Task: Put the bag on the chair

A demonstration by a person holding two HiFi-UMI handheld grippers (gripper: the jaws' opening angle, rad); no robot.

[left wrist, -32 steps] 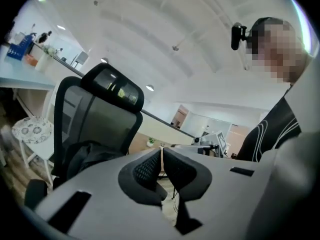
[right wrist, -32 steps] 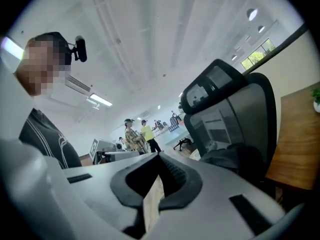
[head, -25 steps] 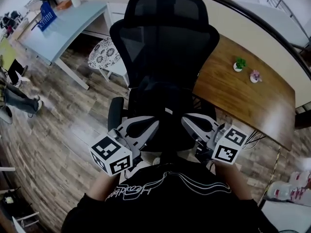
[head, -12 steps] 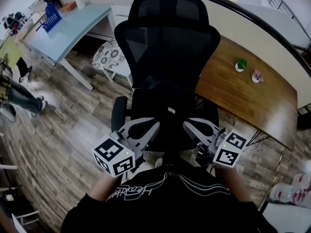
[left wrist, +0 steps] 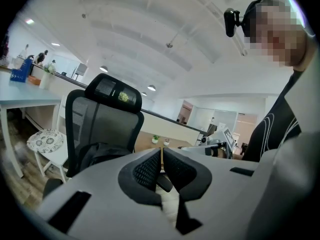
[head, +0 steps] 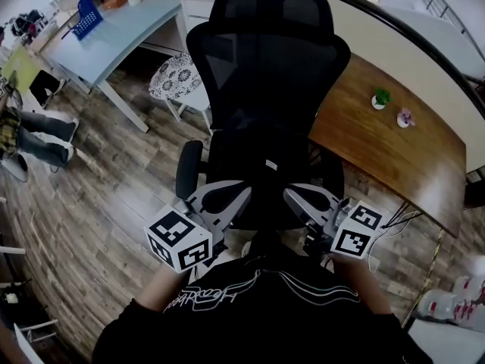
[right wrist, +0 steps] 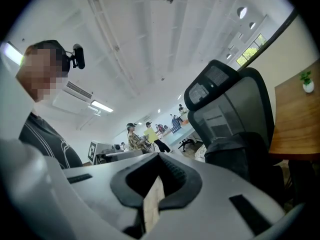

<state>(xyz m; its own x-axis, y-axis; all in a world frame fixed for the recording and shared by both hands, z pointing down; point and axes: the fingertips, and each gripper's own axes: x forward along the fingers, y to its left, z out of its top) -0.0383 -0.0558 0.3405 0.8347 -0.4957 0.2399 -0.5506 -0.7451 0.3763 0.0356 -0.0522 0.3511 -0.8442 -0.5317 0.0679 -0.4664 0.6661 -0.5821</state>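
A black bag [head: 261,158] lies on the seat of the black mesh office chair [head: 269,59], leaning against its backrest. Both grippers are held close to the person's body at the seat's near edge, apart from the bag. My left gripper [head: 244,192] is shut with nothing between its pads. My right gripper [head: 289,192] is shut and empty too. In the left gripper view the closed left gripper [left wrist: 161,153] points up past the chair [left wrist: 102,116] and the bag [left wrist: 100,154]. In the right gripper view the right gripper [right wrist: 159,157] is closed, with the bag [right wrist: 235,151] at the right.
A wooden desk [head: 394,150] with two small potted plants [head: 380,98] stands right of the chair. A light blue table [head: 114,36] and a white stool with a patterned cushion [head: 176,78] are at the back left. A person's legs [head: 42,135] show at the far left.
Both grippers stay shut and nearly still by the seat's front edge. The head view has drifted a little, and the person at the far left has shifted.
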